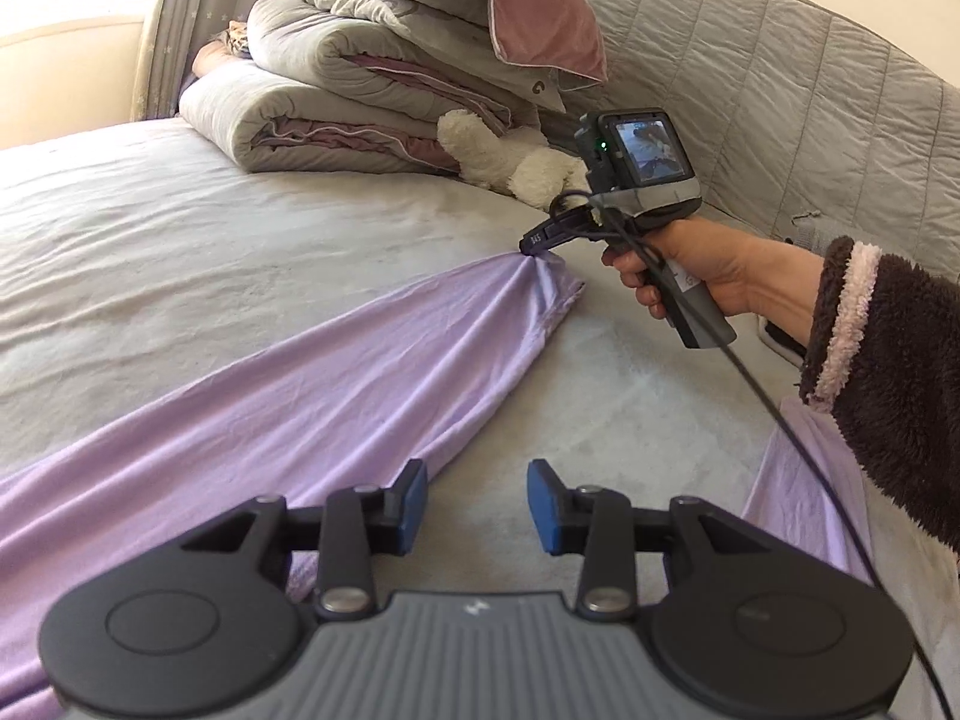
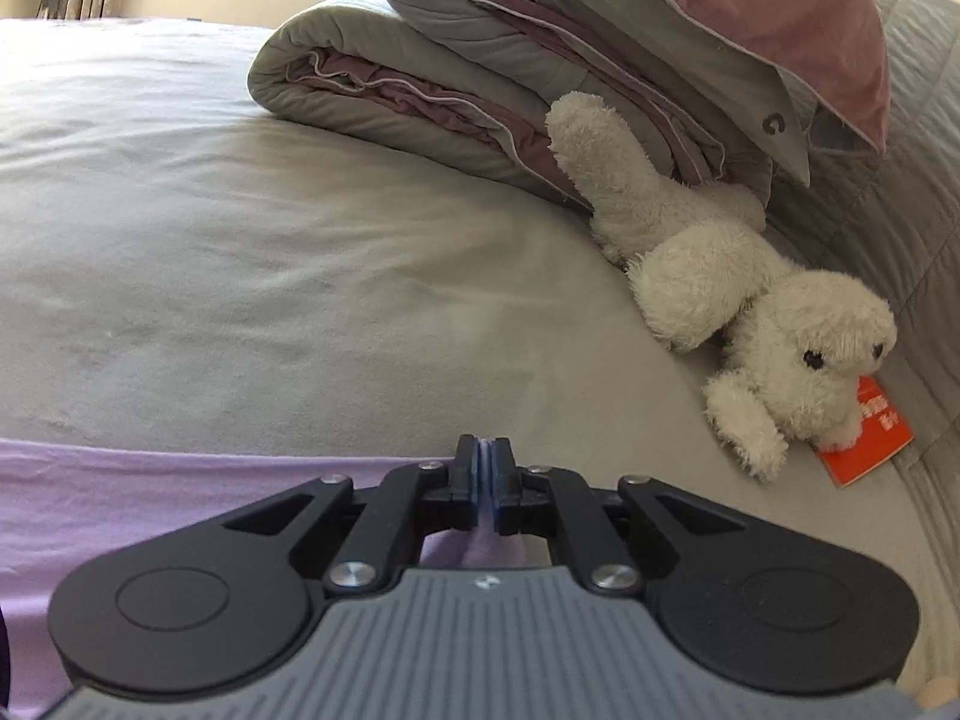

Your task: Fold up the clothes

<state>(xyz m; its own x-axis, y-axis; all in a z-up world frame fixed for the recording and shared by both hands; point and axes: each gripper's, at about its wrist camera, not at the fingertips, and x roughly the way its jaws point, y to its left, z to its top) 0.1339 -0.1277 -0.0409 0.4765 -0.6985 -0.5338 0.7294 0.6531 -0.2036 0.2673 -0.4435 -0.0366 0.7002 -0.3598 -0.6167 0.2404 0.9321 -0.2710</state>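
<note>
Our right gripper pinches the lilac garment on the grey bed (pillowcase marked "C"); left gripper fingers gape empty.

The left wrist camera sat low over the bed, looking across it toward the headboard and catching the right gripper. The right wrist camera hung closer in. Both took in the folded quilts and plush dog.

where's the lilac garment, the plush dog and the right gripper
lilac garment point(image 1: 312, 384), left wrist view, on the flat stretch of cloth mid-bed
plush dog point(image 2: 804, 354), right wrist view, on its head
right gripper point(image 1: 533, 247), left wrist view, at its tips, shut on the garment's bunched corner
</note>
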